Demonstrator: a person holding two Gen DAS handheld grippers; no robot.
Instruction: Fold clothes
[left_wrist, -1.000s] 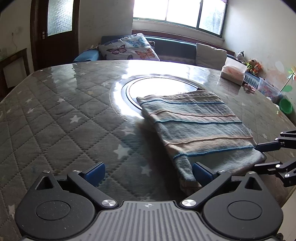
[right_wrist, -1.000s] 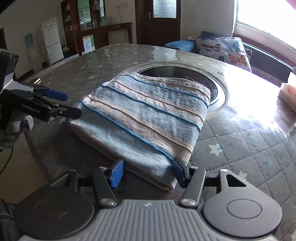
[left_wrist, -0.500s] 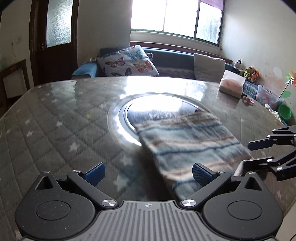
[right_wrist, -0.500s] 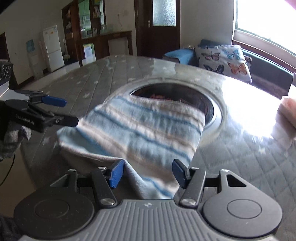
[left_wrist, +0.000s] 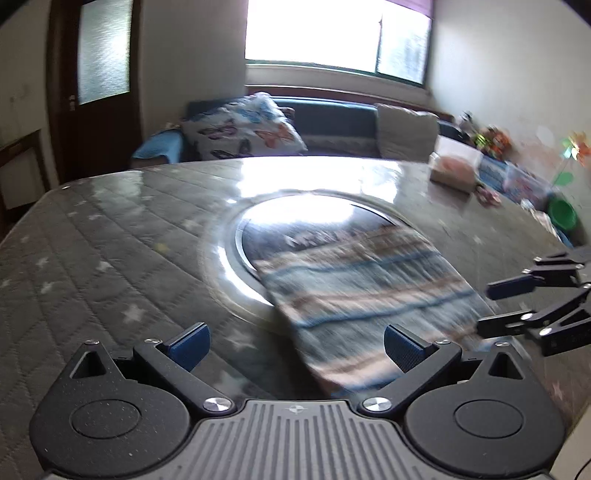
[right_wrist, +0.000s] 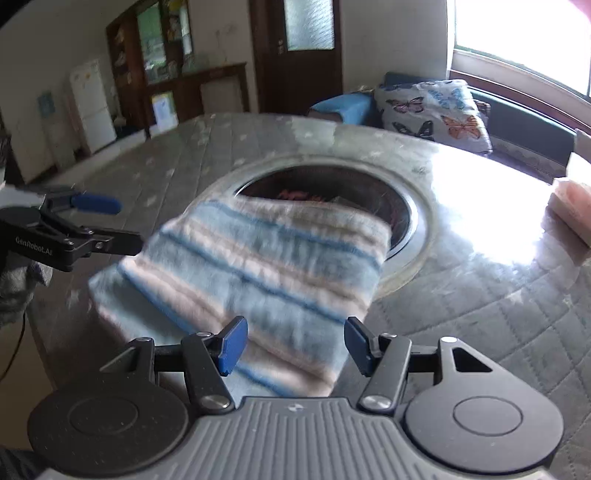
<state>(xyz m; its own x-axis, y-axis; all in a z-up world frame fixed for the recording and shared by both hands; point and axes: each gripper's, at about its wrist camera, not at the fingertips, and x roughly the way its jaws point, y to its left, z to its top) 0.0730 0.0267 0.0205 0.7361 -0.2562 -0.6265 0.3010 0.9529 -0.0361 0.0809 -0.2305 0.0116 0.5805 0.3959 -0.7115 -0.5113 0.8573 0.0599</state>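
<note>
Centre frame: folded blue-and-beige striped fabric (right_wrist: 255, 273) flat on quilted grey table (left_wrist: 110, 258); left gripper (left_wrist: 295, 343), right gripper (right_wrist: 291, 345) released, empty; fold looks complete.

A home, living and dining room in one. Sofa (left_wrist: 332, 122) under a bright window (left_wrist: 332, 33), butterfly-print cushion (right_wrist: 436, 110) on it. White fridge (right_wrist: 92, 107) and dark wood cabinet (right_wrist: 177, 74) along the far wall. Large round bench (left_wrist: 110, 240) under quilted star-print cover. Toys (left_wrist: 487, 138) by the side wall.
</note>
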